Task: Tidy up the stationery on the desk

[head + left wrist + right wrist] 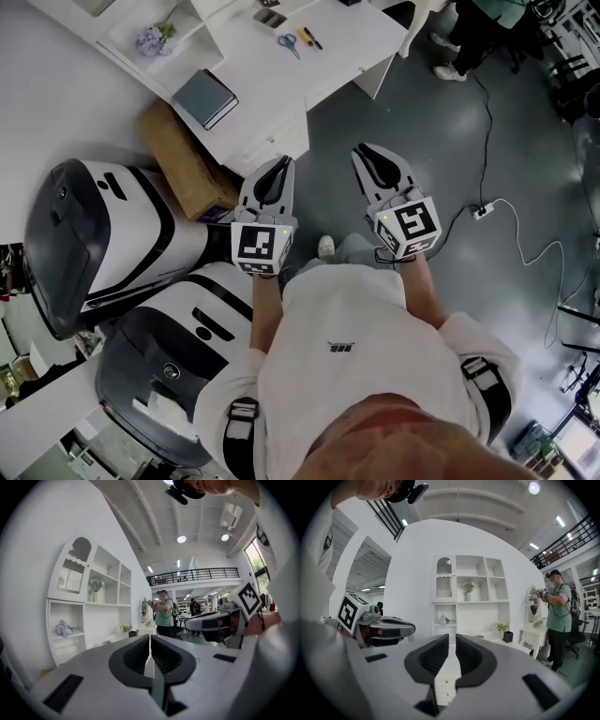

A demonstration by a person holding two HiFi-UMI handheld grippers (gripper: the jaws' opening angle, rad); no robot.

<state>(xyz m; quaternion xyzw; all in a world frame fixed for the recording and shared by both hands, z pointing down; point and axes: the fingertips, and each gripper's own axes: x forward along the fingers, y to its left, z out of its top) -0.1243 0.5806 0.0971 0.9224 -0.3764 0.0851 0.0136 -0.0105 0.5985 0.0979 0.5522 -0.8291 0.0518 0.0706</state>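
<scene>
In the head view the white desk (272,84) lies ahead at the top. On it are blue-handled scissors (289,42), a dark pen (310,38) beside them and a grey-blue notebook (206,97) nearer the corner. My left gripper (281,161) hovers just short of the desk corner, jaws shut, nothing between them. My right gripper (364,150) is held over the floor beside it, also shut and empty. Both gripper views face the white shelf unit (468,597), with the left gripper (149,637) and right gripper (452,637) pointing nearly level.
A cardboard box (187,161) lies under the desk's left side. Two black-and-white machine bodies (103,234) stand at my left. A power strip (482,212) with its cable lies on the floor at right. A person in a green shirt (560,616) stands by the desk's far end.
</scene>
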